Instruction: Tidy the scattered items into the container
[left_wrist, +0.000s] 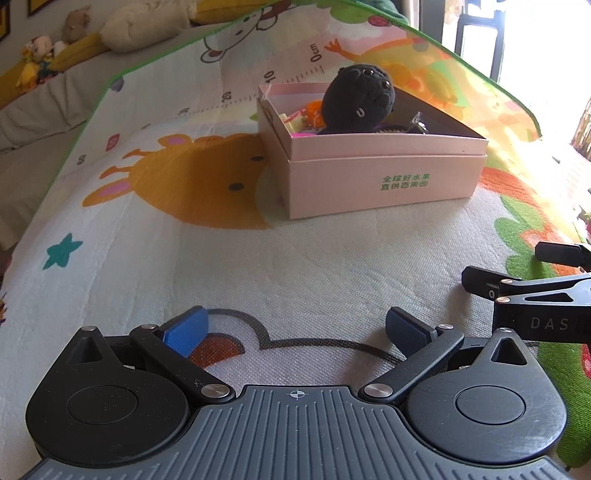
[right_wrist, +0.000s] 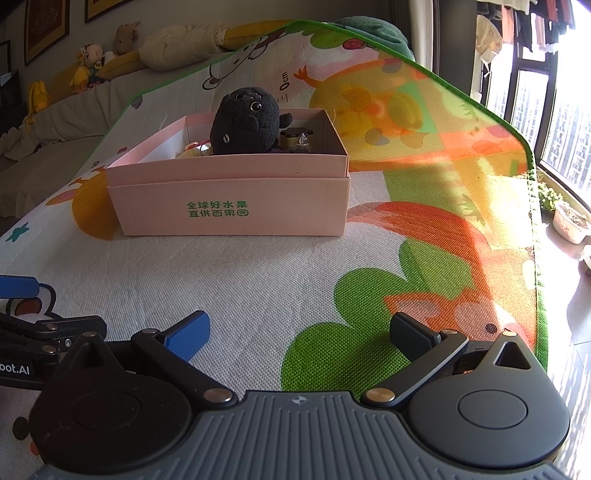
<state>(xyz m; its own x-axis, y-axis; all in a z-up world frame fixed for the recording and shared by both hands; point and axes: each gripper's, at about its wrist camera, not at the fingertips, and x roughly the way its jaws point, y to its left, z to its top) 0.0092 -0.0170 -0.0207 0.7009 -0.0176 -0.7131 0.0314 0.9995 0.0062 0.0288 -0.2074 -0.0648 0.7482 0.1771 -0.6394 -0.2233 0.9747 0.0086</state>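
Observation:
A pink cardboard box (left_wrist: 384, 181) with green lettering stands on the play mat; it also shows in the right wrist view (right_wrist: 229, 206). A black plush toy (left_wrist: 356, 101) sits upright inside it, also seen in the right wrist view (right_wrist: 245, 123), among small items such as an orange piece (left_wrist: 314, 110) and a dark jar (right_wrist: 295, 138). My left gripper (left_wrist: 295, 332) is open and empty, low over the mat in front of the box. My right gripper (right_wrist: 299, 336) is open and empty, beside the left one. The right gripper's fingers (left_wrist: 517, 286) show at the left view's right edge.
The colourful play mat (right_wrist: 258, 280) covers the surface, with a green border (right_wrist: 532, 206) at its right edge. A sofa with plush toys (right_wrist: 88, 62) and cushions lies behind. A window and plant pots (right_wrist: 569, 221) are on the right.

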